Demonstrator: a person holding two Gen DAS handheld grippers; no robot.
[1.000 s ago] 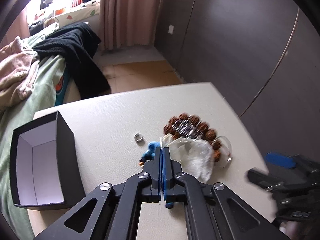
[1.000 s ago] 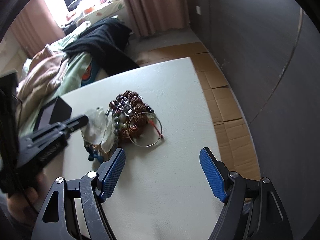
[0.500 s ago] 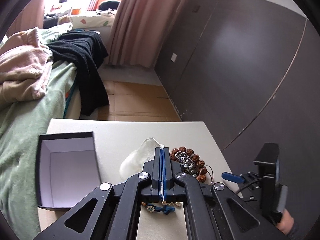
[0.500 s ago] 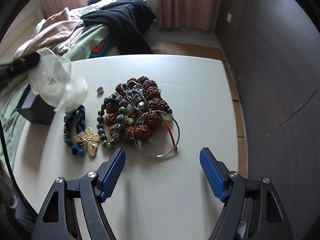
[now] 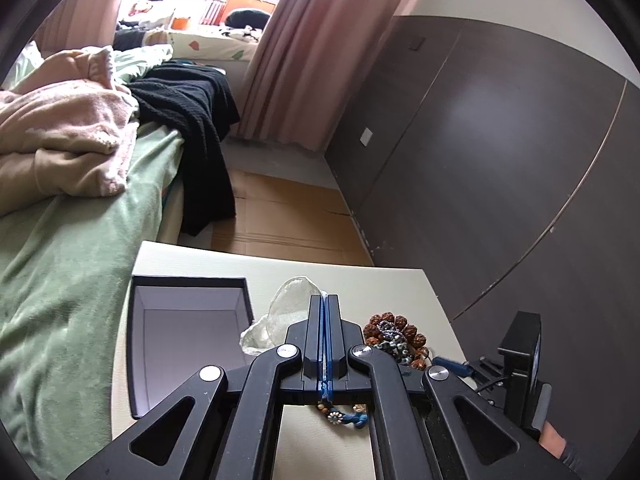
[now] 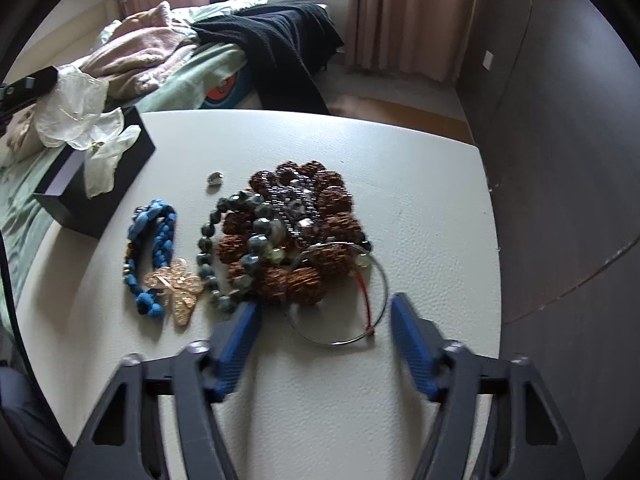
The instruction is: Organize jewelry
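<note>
My left gripper point(image 5: 324, 300) is shut on a white sheer pouch point(image 5: 280, 312) and holds it in the air beside the open black box point(image 5: 188, 344). In the right wrist view the pouch point(image 6: 80, 108) hangs over the box point(image 6: 100, 184). My right gripper point(image 6: 324, 320) is open, low over the table, with its fingers either side of a silver wire bangle point(image 6: 344, 300). A pile of brown bead bracelets point(image 6: 304, 232) and grey-green beads point(image 6: 248, 240) lies just ahead. A blue bead bracelet point(image 6: 156, 248), a gold butterfly piece point(image 6: 176, 284) and a small ring point(image 6: 215, 178) lie to its left.
The white table point(image 6: 420, 200) ends close on the right at a dark wardrobe wall point(image 6: 560, 160). A bed with green cover, pink blanket and black garment point(image 6: 280, 40) runs along the far left. Cardboard lies on the floor point(image 5: 280, 216) beyond the table.
My left gripper has lifted the pouch off the jewelry and carried it left, up over the box. My right gripper has moved forward and down to the wire bangle.
</note>
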